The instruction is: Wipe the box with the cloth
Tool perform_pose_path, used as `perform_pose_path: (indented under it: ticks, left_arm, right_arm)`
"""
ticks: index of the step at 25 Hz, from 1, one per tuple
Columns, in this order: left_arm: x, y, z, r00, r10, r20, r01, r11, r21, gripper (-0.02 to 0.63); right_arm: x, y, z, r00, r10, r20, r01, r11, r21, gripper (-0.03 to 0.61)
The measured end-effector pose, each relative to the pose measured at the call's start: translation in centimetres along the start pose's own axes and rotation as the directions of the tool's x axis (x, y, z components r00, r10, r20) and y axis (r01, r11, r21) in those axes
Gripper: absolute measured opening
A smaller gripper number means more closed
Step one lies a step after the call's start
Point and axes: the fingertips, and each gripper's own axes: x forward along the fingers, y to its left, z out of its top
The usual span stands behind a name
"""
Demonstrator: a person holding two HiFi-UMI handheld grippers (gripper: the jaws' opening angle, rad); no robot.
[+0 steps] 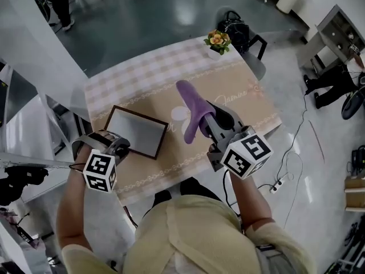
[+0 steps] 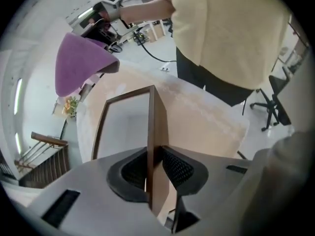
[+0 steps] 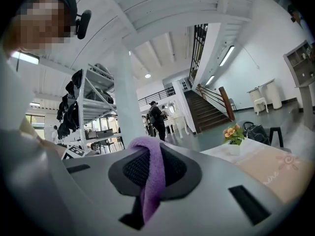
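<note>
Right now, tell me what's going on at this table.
A person holds a claw in each hand over the table. The left claw is shut on one side wall of the shallow brown box, which lies on the table. The right claw is shut on the purple cloth and holds it up beside the box, clear of it. The cloth has not yet met the box.

A flower pot sits on the table, a black bag beyond.
</note>
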Motion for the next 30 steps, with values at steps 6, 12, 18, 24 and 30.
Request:
perform_pose_path:
  ticks: [6,12,18,24,30]
  left_arm:
    - [0.2,0.4,-3.3,0.998,0.057,0.004,-0.058,0.993,0.107,0.092]
    - [-0.2,1.3,-3.1,0.979,0.195,0.055,-0.191,0.979,-0.072,0.139]
    - [-7.9,4.3,-3.7,0.751,0.647,0.131,-0.354,0.562,-0.747,0.182]
    - [-15.1,3.4,-6.3,0.462,0.871,-0.165,0.047,-0.210,-0.977,0.107]
    - [-15.9,2.0,-5.8,0.448,0.867,-0.219,0.285,-0.371,-0.884,0.103]
  right_arm:
    - [0.1,1.5,0.2,0.999,0.025,-0.029,-0.028,0.993,-0.116,0.044]
    - [0.9,4.4,-1.4,0.988,0.120,-0.095,-0.136,0.974,-0.181,0.044]
    - [1.7,6.7,-3.0,0.971,0.197,-0.136,-0.218,0.963,-0.159,0.044]
    - [2.5,8.0,-4.0,0.964,0.210,-0.163,-0.236,0.960,-0.154,0.044]
    - [3.3,9.1,-4.9,0.957,0.233,-0.171,-0.259,0.955,-0.148,0.044]
